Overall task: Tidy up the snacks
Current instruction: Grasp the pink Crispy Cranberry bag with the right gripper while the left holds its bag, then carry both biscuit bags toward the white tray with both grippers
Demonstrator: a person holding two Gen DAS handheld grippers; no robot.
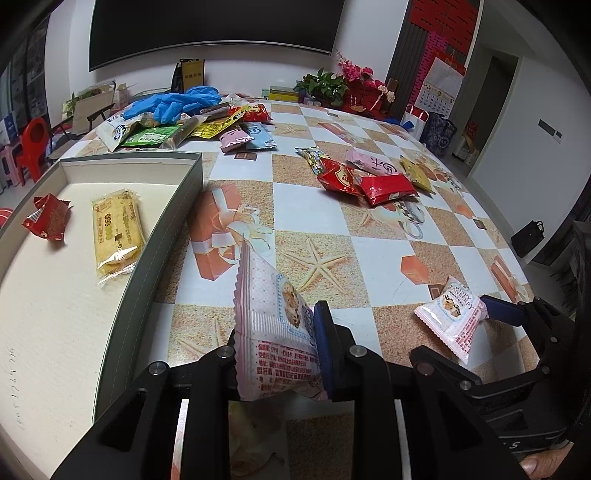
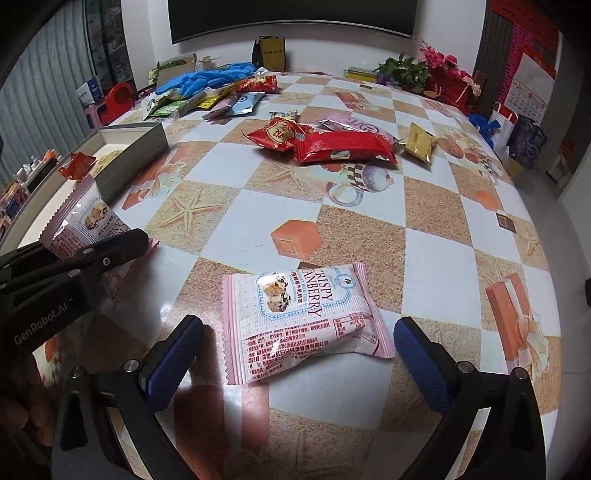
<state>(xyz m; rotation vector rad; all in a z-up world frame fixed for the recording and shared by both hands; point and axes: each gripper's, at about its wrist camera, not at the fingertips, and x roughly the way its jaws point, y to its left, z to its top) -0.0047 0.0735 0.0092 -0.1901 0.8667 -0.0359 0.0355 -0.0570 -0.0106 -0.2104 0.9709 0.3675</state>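
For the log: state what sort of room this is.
Probably a home living or dining room: a table with a patterned cloth, a wall calendar, potted flowers, and a large dark screen on the wall.

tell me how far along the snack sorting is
Done: a red packet and a yellow packet lie in the box. In hand: the left tool grips a pink packet; the right tool straddles another pink packet, open. Left: the table piles.

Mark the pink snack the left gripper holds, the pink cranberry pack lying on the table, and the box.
held pink snack point(image 1: 275, 347), left wrist view, printed back panel
cranberry pack on table point(image 2: 299, 325), right wrist view, pack centre
box point(image 1: 166, 236), left wrist view, grey side wall
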